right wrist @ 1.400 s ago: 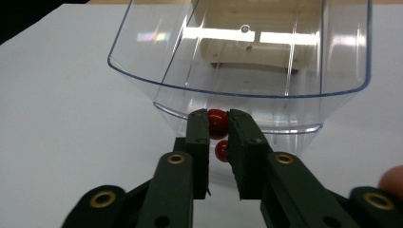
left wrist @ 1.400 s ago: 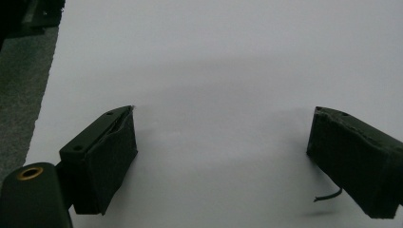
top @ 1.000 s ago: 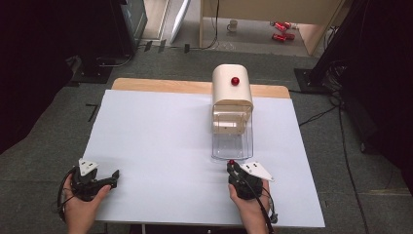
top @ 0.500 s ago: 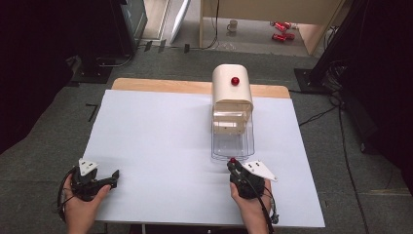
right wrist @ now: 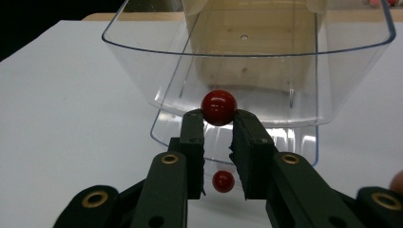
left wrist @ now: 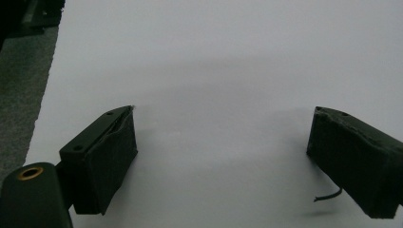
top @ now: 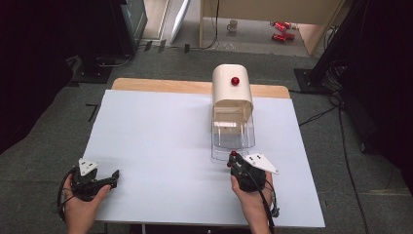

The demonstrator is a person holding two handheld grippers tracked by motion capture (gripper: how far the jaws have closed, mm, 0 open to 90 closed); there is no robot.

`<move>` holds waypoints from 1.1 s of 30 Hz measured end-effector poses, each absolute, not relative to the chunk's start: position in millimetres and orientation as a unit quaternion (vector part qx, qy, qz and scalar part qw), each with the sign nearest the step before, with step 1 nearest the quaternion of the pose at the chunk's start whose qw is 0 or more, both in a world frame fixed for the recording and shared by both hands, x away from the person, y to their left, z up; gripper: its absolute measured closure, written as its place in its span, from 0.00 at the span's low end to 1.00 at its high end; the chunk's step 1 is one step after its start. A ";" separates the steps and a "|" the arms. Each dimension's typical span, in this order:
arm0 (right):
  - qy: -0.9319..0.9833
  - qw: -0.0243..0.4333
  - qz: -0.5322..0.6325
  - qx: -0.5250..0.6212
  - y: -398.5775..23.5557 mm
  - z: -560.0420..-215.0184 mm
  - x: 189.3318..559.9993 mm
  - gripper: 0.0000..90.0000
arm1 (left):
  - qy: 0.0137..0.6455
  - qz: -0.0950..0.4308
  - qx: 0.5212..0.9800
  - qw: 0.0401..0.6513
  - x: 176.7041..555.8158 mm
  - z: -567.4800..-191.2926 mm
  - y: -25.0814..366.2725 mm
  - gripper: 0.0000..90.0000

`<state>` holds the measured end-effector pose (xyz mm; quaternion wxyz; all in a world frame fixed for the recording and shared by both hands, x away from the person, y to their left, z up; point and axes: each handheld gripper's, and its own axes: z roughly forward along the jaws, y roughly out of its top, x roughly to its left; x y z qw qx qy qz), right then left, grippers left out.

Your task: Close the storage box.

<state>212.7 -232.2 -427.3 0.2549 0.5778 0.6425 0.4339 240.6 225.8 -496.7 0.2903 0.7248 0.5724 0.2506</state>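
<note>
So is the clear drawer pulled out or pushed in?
Pulled out. The clear drawer sticks forward from the box, and the right gripper is shut on its red knob.

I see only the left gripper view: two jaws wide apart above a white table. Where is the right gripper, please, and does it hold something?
Observer: The right gripper is shut on a small red knob, pinched between its jaw tips.
Operator: What does this knob belong to?
Observer: It sits at the near edge of a clear plastic tray, which sticks out toward the person from a cream box.
Operator: Is the left gripper near this box?
Observer: No. In the high view the left gripper rests at the table's near left corner, far from the box.
</note>
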 end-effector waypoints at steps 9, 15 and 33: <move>0.636 0.264 0.445 0.573 -233.2 -412.5 226.7 0.84 | 0.572 0.251 0.725 0.290 240.6 -496.7 225.9 0.10; 0.632 0.258 0.448 0.578 -234.4 -407.2 241.3 0.84 | 0.572 0.250 0.725 0.290 240.6 -496.7 225.9 0.10; 0.628 0.257 0.442 0.586 -234.7 -403.0 283.7 0.84 | 0.573 0.251 0.724 0.291 240.6 -496.7 225.9 0.10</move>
